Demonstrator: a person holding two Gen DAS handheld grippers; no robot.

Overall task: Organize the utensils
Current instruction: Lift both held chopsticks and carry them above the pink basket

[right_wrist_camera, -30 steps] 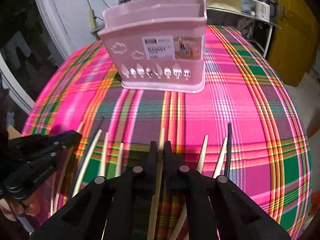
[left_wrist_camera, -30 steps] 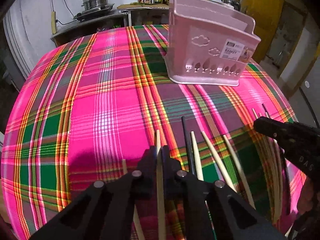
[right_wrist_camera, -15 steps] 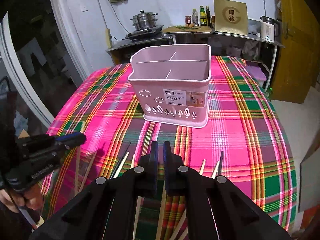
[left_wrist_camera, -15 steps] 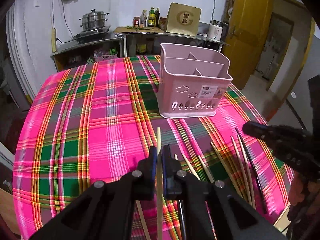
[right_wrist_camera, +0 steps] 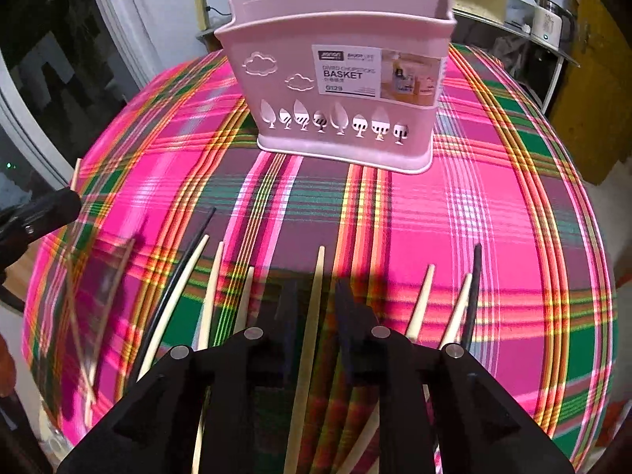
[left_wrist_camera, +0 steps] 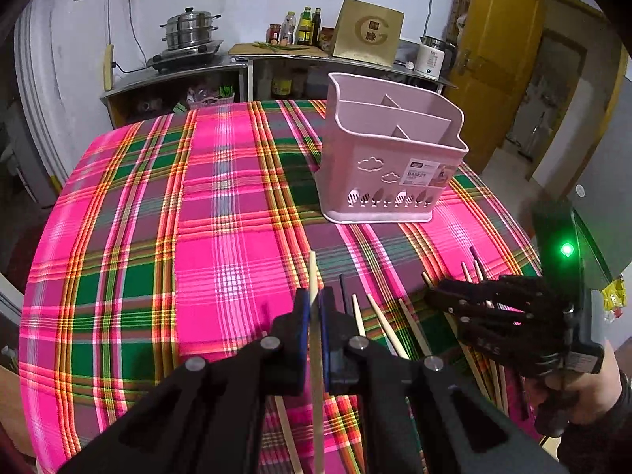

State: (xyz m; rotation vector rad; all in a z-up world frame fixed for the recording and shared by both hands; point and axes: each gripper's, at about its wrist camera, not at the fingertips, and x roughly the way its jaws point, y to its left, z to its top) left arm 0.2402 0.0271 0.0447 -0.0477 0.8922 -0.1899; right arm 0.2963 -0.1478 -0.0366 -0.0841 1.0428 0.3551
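A pink divided utensil basket (left_wrist_camera: 391,158) stands on the plaid tablecloth (left_wrist_camera: 158,237); it also shows in the right wrist view (right_wrist_camera: 339,79). My left gripper (left_wrist_camera: 314,300) is shut on a pale wooden chopstick (left_wrist_camera: 314,276), held above the cloth. My right gripper (right_wrist_camera: 314,296) is low over the cloth and open, its fingers on either side of a pale chopstick (right_wrist_camera: 316,296) that lies on the table. Several more chopsticks, pale and black, lie in a row on either side (right_wrist_camera: 422,296). The right gripper shows in the left wrist view (left_wrist_camera: 438,296).
The table's near edge is just below the chopstick row. Behind the table stand a counter with a steel steamer pot (left_wrist_camera: 189,35), bottles (left_wrist_camera: 304,31), a brown box (left_wrist_camera: 367,33) and a kettle (left_wrist_camera: 432,57). A yellow door (left_wrist_camera: 497,59) is at the right.
My right gripper has come down from above to the chopstick row and opened around one chopstick. My left gripper still holds its chopstick and has moved little.
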